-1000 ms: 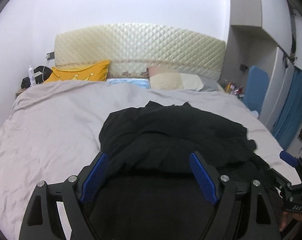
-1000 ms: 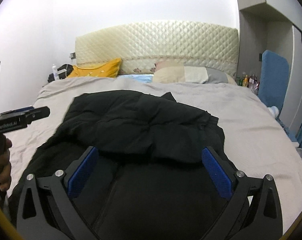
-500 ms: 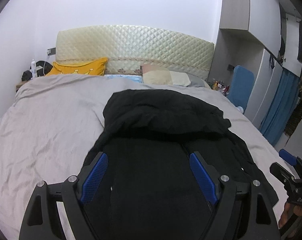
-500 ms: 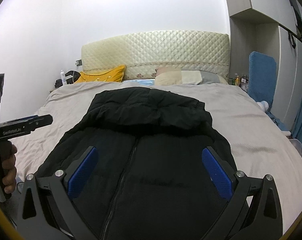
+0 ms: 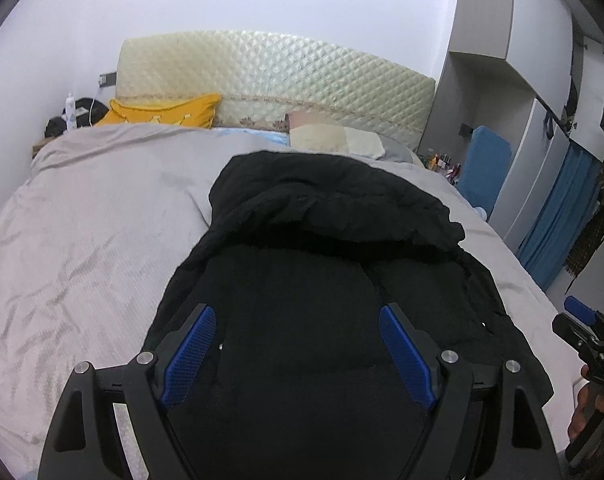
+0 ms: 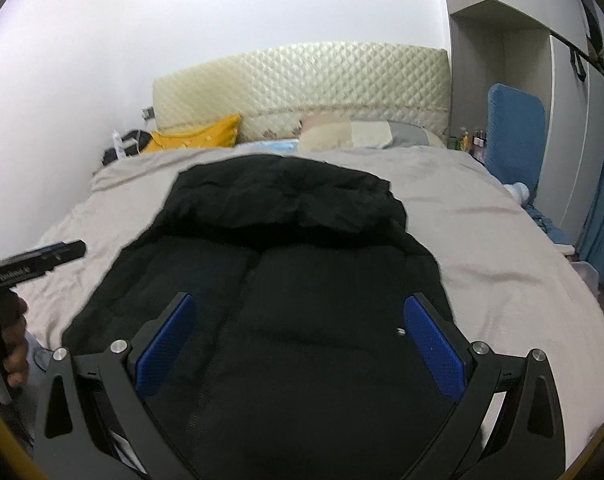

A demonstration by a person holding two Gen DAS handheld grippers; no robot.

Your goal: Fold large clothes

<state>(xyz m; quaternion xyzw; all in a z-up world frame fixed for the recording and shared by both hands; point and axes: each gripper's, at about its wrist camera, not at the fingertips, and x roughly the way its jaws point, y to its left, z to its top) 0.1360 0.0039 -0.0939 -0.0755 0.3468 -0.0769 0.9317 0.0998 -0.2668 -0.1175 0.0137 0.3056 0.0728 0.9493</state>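
Black padded hooded jacket (image 5: 302,312) spread on grey-sheeted bed (image 5: 81,240), long axis running straight ahead, hood farthest. Lay under both: left claw (image 5: 297,356) and right claw (image 6: 302,346), jaws wide, gripping nothing, equally near.

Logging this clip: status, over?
Both grippers, left and right, open, empty. Black jacket flat on bed, hood bunched. Nothing obstructing.

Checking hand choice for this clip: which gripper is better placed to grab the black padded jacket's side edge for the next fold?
Probably the left gripper: its open jaws sit near the black padded jacket's left edge. The right gripper, also open, hovers over mid-jacket.
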